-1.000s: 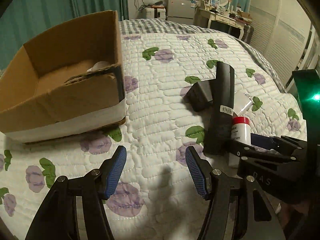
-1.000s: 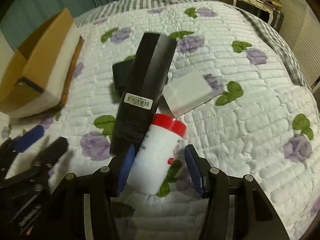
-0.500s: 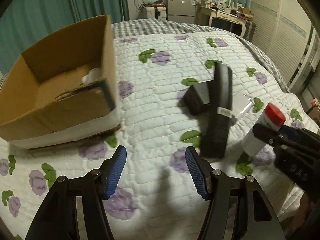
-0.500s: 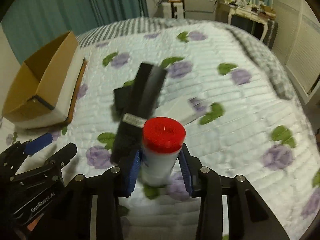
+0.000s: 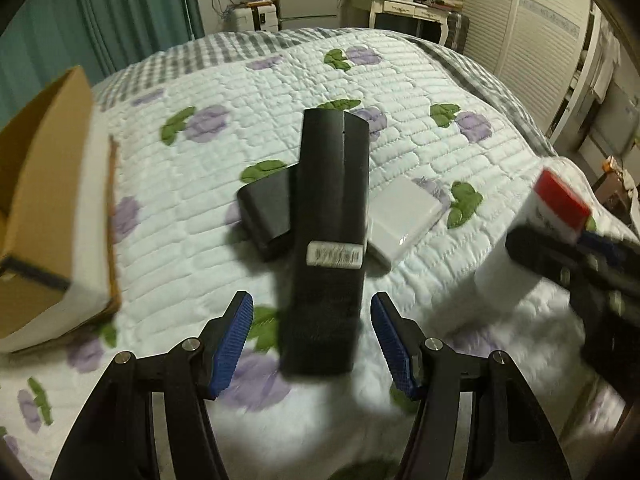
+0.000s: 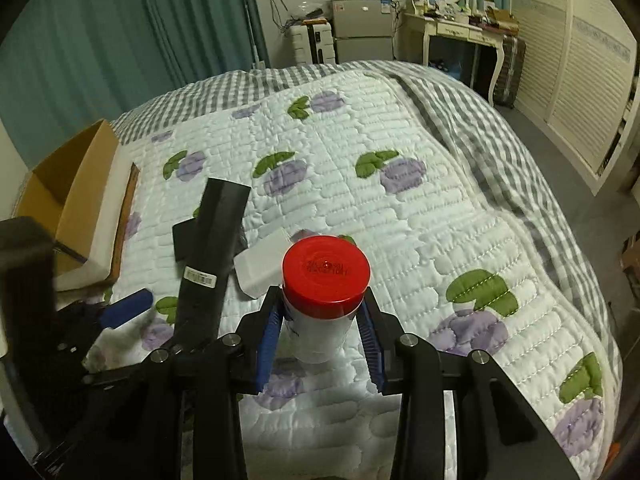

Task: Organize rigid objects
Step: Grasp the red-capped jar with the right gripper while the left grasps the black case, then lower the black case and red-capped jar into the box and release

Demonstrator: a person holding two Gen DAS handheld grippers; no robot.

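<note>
My right gripper (image 6: 320,312) is shut on a white bottle with a red cap (image 6: 325,280) and holds it upright above the quilt; the bottle also shows in the left wrist view (image 5: 532,232). A long black box (image 5: 328,232) lies on the quilt over a smaller black box (image 5: 266,208) and beside a white box (image 5: 404,214). My left gripper (image 5: 312,334) is open and empty, its jaws either side of the long black box's near end. The open cardboard box (image 5: 44,184) stands at the left.
The bed's quilt (image 6: 400,200) with purple flowers covers the whole area. The bed edge drops off at the right. A dresser (image 6: 452,28) and a small fridge (image 6: 360,28) stand at the far wall.
My right gripper closed on the bottle and lifted it upright off the quilt. My left gripper swung right from the cardboard box to the long black box.
</note>
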